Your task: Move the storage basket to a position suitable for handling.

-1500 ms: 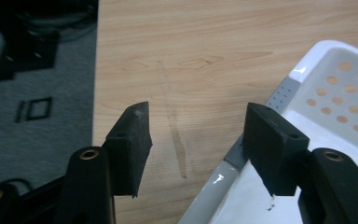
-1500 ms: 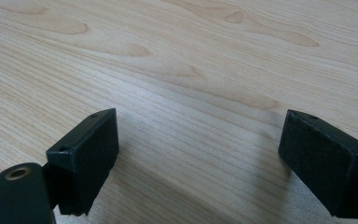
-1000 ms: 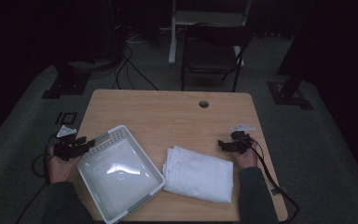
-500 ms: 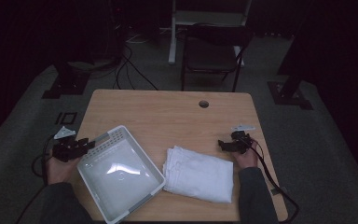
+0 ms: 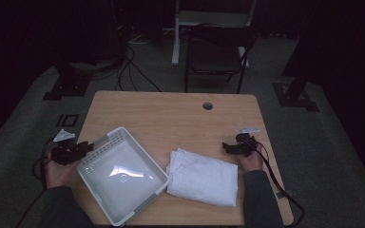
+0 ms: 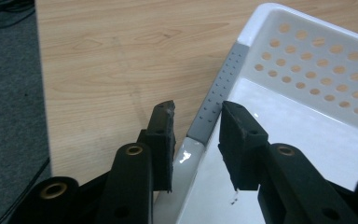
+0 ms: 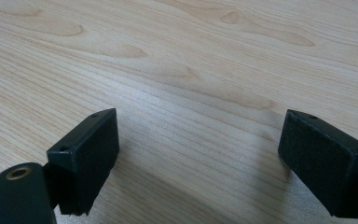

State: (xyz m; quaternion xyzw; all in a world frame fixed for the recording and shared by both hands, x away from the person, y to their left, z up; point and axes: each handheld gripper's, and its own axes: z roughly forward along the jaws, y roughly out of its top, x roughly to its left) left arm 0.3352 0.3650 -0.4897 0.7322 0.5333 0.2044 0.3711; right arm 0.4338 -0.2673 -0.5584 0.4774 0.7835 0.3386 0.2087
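Note:
A white perforated basket sits slantwise at the table's front left. A folded white towel lies just to its right, touching it. My left gripper is at the basket's left corner. In the left gripper view it is open, with one jaw outside and one inside the basket's wall, astride the grey handle strip, and slim gaps show on both sides. My right gripper rests low beyond the towel's far right corner. Its jaws stand wide open over bare wood.
The wooden table has a round cable hole near its far edge. A dark chair stands behind the table, and cables run over the grey floor at the left. The far half of the tabletop is bare wood.
The left gripper has drifted slightly to the left along the basket's corner. The basket, towel and right gripper have stayed put.

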